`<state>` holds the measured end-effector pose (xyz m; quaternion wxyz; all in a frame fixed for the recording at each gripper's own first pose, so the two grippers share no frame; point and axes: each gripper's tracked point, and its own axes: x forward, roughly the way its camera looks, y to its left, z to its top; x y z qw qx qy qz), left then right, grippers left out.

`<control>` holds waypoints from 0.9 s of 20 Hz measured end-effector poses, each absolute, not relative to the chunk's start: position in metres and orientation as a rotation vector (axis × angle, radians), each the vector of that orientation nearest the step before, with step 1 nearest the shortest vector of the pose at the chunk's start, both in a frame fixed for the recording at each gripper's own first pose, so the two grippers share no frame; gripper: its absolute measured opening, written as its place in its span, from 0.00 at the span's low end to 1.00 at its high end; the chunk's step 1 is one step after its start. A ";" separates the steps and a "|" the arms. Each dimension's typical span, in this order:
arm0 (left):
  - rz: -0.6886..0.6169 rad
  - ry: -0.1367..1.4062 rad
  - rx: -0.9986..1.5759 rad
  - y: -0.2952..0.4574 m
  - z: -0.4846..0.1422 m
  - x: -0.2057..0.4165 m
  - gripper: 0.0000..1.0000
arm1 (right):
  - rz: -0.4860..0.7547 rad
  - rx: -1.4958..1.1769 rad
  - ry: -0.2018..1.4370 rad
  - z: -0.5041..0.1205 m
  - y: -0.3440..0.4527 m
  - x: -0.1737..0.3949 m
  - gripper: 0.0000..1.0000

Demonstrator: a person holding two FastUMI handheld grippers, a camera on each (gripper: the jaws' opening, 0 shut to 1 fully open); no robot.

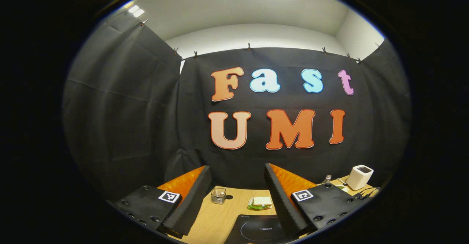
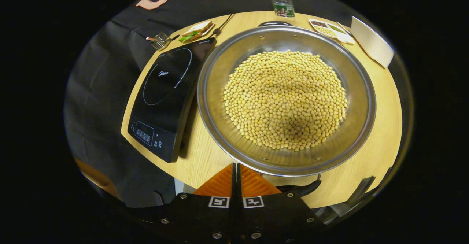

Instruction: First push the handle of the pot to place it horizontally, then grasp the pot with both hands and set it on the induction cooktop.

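pot: The pot (image 2: 285,101) fills the middle of the right gripper view. It sits on the table, just right of the cooktop. It is not on the cooktop yet.
pot shape: It is round, wide and shallow, made of shiny grey metal with a smooth rim and small rivets.
beans: Small round yellow beans (image 2: 285,99) make a heap inside. They would make the pot heavy, so I think that is why the job needs both tongs.
handle: A dark curved handle (image 2: 298,189) pokes out under the rim at the bottom of the frame, close to the right tongs. Another dark handle (image 2: 274,23) peeks over the far rim at the top.
right gripper: The right gripper (image 2: 236,178) is at the bottom middle. Its two fingers are pressed flat together with nothing between them. A clenched tip looks good for pushing the handle.
left gripper: The left gripper (image 1: 238,200) is at the bottom of the left gripper view. Its fingers are spread wide apart and hold nothing. It points up at the wall, so it seems to be waiting.
cooktop: The cooktop (image 2: 165,90) is a flat, black, glossy slab at the left, with a thin ring on top and buttons on its near end. Its top is bare, ready for the pot.
table: The table (image 2: 381,137) is pale wood and smooth.
far things: A sandwich (image 2: 196,29) and a plastic bottle (image 2: 281,0) sit at the top of the frame.
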<state>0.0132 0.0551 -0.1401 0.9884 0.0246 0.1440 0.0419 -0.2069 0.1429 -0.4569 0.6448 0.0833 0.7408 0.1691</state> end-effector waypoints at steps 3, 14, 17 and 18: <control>0.072 0.295 0.036 0.051 -0.142 0.016 0.96 | 0.352 0.183 1.684 -0.461 0.127 -0.202 0.00; 0.053 0.263 0.038 0.045 -0.136 0.022 0.96 | 0.247 0.166 1.666 -0.473 0.072 -0.184 0.00; 0.047 0.264 0.039 0.041 -0.139 0.022 0.96 | 0.222 0.163 1.665 -0.477 0.058 -0.180 0.00; 0.046 0.265 0.038 0.041 -0.140 0.023 0.96 | 0.214 0.158 1.666 -0.479 0.053 -0.178 0.00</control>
